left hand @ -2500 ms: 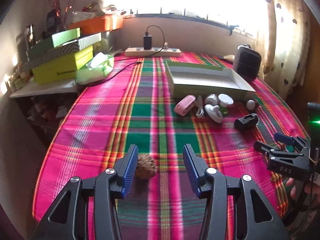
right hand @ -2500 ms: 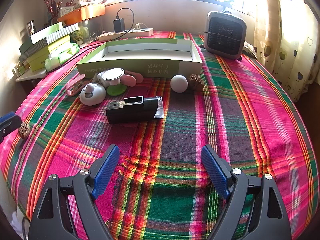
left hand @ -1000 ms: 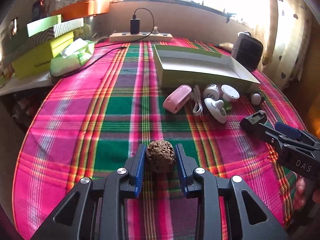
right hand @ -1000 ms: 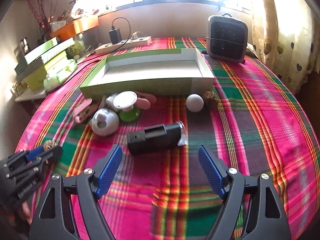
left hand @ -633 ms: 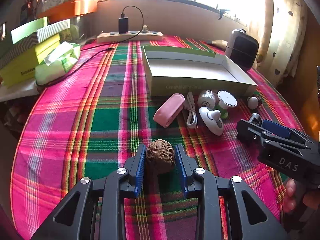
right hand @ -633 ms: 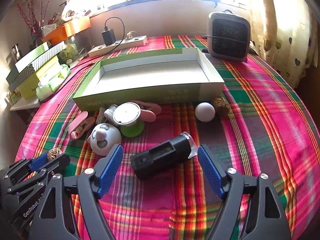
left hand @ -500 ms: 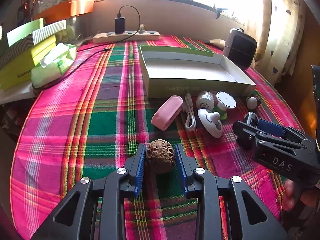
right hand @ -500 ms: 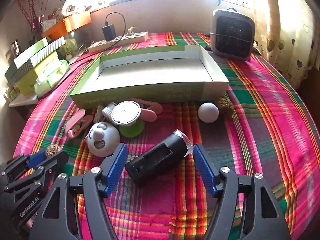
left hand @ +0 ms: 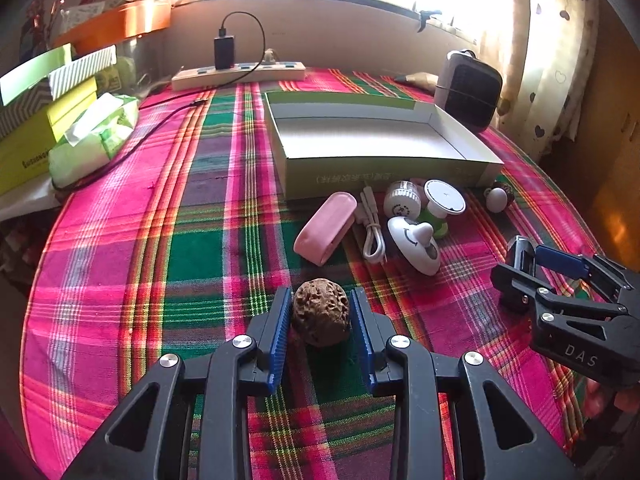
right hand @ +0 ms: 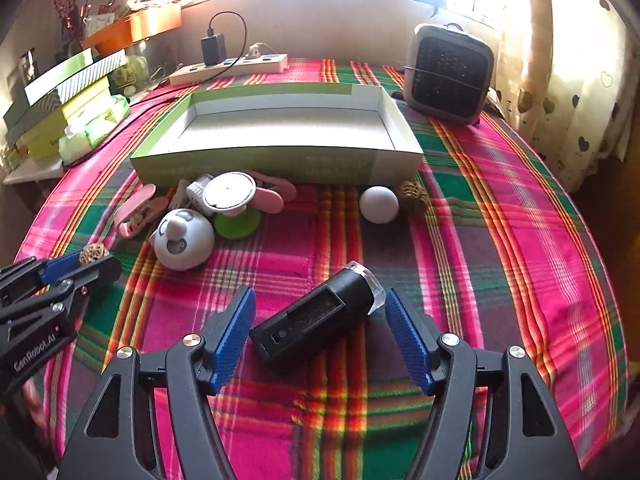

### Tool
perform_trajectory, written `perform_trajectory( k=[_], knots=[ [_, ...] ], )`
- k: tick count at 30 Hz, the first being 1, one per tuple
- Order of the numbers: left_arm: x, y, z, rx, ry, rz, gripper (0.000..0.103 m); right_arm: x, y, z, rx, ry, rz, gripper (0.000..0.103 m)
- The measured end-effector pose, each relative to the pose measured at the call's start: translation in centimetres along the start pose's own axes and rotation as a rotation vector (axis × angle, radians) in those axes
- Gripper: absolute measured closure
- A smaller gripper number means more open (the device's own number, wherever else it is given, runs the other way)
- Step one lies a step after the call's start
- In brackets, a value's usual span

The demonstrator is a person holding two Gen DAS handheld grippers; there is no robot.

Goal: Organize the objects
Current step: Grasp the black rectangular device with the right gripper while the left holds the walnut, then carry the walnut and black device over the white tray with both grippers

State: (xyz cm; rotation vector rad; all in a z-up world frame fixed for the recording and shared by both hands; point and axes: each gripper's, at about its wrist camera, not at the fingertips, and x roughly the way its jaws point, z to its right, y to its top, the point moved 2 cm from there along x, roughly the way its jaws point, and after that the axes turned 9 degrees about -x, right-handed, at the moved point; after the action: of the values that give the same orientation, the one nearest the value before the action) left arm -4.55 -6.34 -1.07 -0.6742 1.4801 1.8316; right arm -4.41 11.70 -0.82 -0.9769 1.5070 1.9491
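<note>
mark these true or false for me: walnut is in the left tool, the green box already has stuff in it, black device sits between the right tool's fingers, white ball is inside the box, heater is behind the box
1. The left tool is shut on the walnut. True.
2. The green box already holds items. False: its inside shows only bare floor.
3. The black device lies between the right tool's fingers. True; the pads do not visibly press on it.
4. The white ball is inside the box. False: it lies on the tablecloth in front of the box, beside a second walnut.
5. The heater stands beyond the box's far right corner. True.
</note>
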Motion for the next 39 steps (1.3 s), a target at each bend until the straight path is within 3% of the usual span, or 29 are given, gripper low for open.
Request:
perform_trajectory(
  k=[10,21,25,27,30,39],
  knots=[
    [0.1,0.0,0.2,0.012,0.02,0.002,0.075,-0.2,-1.4,1.4,0.015,-0.027,-0.042,0.035],
    [0.0,-0.2,0.3,0.0,0.041,0.003,0.075,0.6,-1.0,1.7,-0.008,0.038,-0.011,0.036],
    [-0.1,-0.3,0.2,-0.032,0.046,0.009,0.075,0.5,-0.9,1.6,-0.033,0.065,0.002,0.051],
    [-0.1,-0.4,0.3,-0.042,0.054,0.011,0.075,0.4,-0.8,1.3,-0.052,0.079,0.008,0.063],
    [-0.2,-0.6,0.5,-0.037,0.075,0.014,0.075,0.3,-0.7,1.0,-0.074,0.1,0.016,0.071],
    [-0.4,-0.7,0.8,-0.057,0.102,0.013,0.076,0.3,-0.8,1.2,-0.072,0.141,0.035,0.074]
  ],
)
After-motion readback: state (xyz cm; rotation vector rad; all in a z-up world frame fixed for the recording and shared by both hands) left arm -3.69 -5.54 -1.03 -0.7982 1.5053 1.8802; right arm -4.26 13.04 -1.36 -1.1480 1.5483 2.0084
